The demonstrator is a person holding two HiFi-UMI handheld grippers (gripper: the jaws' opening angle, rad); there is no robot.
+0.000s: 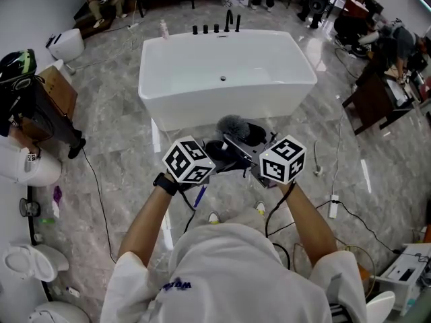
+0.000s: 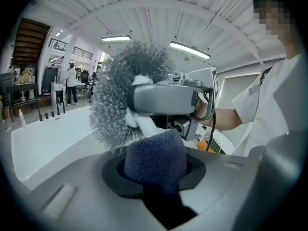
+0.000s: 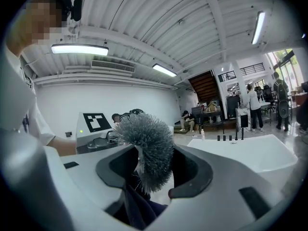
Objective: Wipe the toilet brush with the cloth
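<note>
Left tool (image 2: 155,171) pinches the dark blue cloth (image 2: 155,155), just under the bristles. Toilet brush (image 1: 234,125) is in mid-air above the floor (image 1: 114,113), long axis pointing away from the person, head toward bathtub (image 1: 161,110) wall. Right tool (image 3: 153,170) is clamped on its neck.

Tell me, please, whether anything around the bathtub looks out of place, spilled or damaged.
Nothing looks spilled or damaged. The only oddity is a white power strip lying loose on the floor, right of the bathtub, where someone could trip on it. The toilet brush and cloth look intact.
</note>
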